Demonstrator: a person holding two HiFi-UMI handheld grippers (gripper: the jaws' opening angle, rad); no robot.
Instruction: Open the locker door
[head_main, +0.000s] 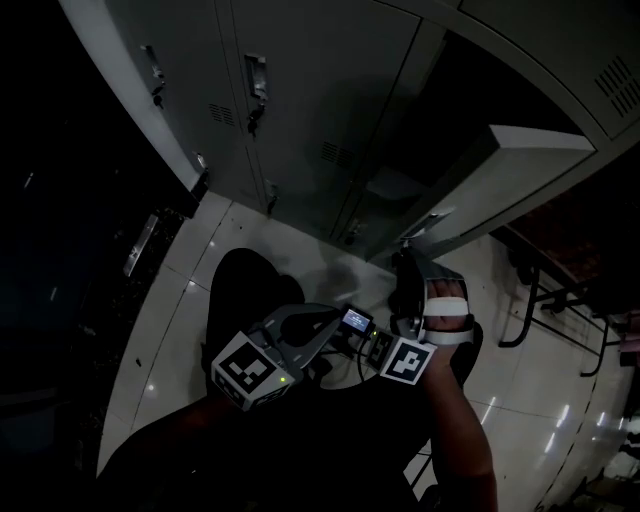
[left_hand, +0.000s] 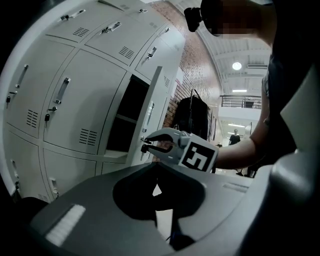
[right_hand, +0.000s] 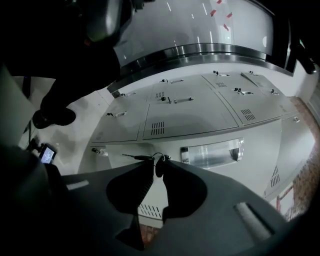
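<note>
- Locker door (head_main: 522, 160) stands swung well out from the locker bank (head_main: 300, 90). The dark open compartment (head_main: 405, 180) shows behind it.
- Key (right_hand: 159, 164) sits in the door's lock, beside the recessed handle (right_hand: 212, 153).
- Right gripper (left_hand: 146, 145) is at the door's free edge, its jaws pinched on that key.
- Left gripper (left_hand: 157, 171) is held back near the body, its jaws pressed together on nothing.
- We judge the opening nearly done.
- The next move would be to draw the door a little wider by the key along its hinge arc, or simply to let go.
</note>
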